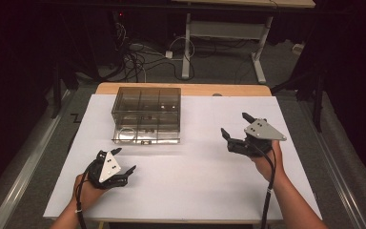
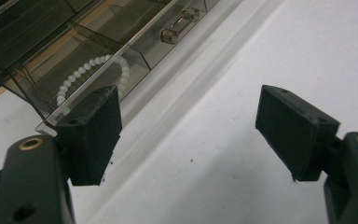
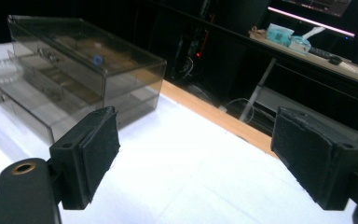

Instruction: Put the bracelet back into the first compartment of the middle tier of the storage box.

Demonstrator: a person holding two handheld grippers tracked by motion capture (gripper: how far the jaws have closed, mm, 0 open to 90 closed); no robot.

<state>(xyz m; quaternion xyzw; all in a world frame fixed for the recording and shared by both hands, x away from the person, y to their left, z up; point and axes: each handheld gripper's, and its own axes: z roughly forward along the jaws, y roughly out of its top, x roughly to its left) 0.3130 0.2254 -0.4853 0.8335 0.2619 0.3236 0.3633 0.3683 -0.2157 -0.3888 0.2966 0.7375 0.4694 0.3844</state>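
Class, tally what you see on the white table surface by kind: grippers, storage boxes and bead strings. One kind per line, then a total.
Grippers: 2, left gripper and right gripper
Clear drawer box: 1
White bead string: 1
Total: 4

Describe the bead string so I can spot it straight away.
On the white sheet stands a smoky clear drawer box, its bottom drawer pulled forward. The bead string curves in that drawer's left compartment: the only white beaded thing, unlike the clear knob.
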